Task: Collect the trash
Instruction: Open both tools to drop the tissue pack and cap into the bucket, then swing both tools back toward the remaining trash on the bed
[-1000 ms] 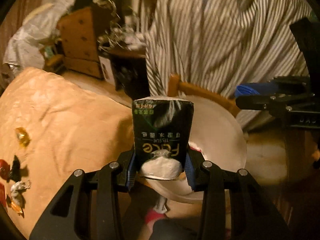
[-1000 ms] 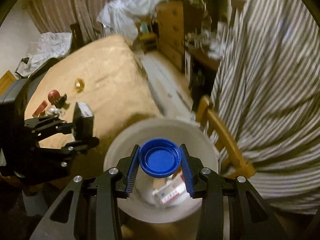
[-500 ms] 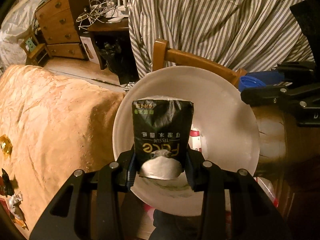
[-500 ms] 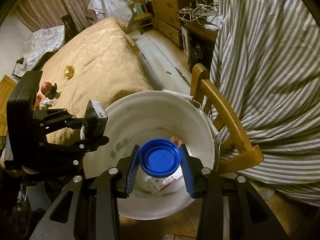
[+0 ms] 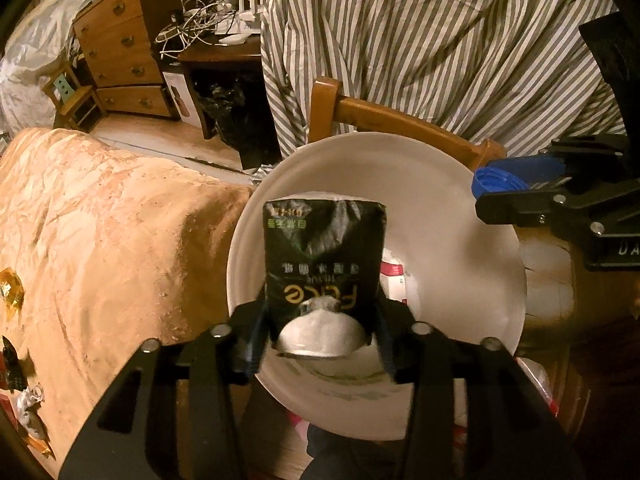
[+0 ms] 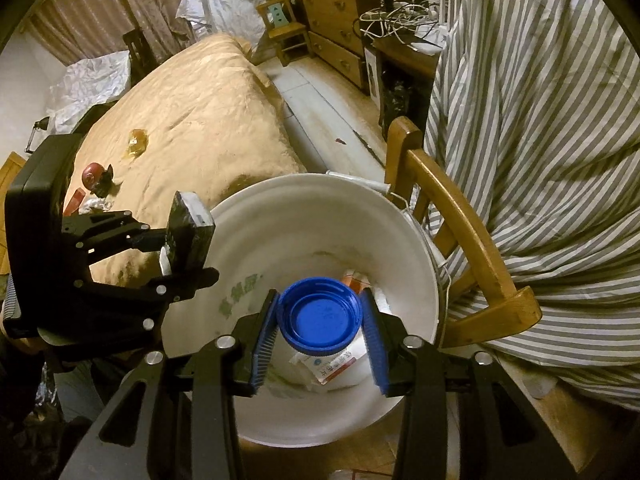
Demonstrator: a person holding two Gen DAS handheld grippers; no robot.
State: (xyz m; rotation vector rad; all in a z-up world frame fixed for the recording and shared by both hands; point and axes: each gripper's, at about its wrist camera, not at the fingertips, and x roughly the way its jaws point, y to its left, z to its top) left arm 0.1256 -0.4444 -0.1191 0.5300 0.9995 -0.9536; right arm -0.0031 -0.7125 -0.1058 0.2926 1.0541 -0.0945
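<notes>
A: Both tools hang over the white bucket [image 6: 404,240], low centre of the right wrist view. Why there?

B: Drop point, I judge. The bucket already holds paper scraps at its bottom, so it serves as the bin.

A: Left tool [image 5: 320,332]?

B: Jaws opening. The black tissue pack [image 5: 324,264] sits between them, mid-frame, directly above the bucket mouth. Gaps show at both pads; I read it as being let go, not gripped.

A: Right tool [image 6: 320,336]?

B: Also opening. The blue bottle cap [image 6: 320,316] lies between the blue pads with a clear gap on the right side, over the bucket interior. Release, likely.

A: What remains?

B: Wrappers [image 6: 138,144] and small litter on the tan bed cover [image 6: 192,112], left of frame. A wooden chair [image 6: 460,216] under striped cloth [image 6: 540,120] stands right of the bucket.
</notes>
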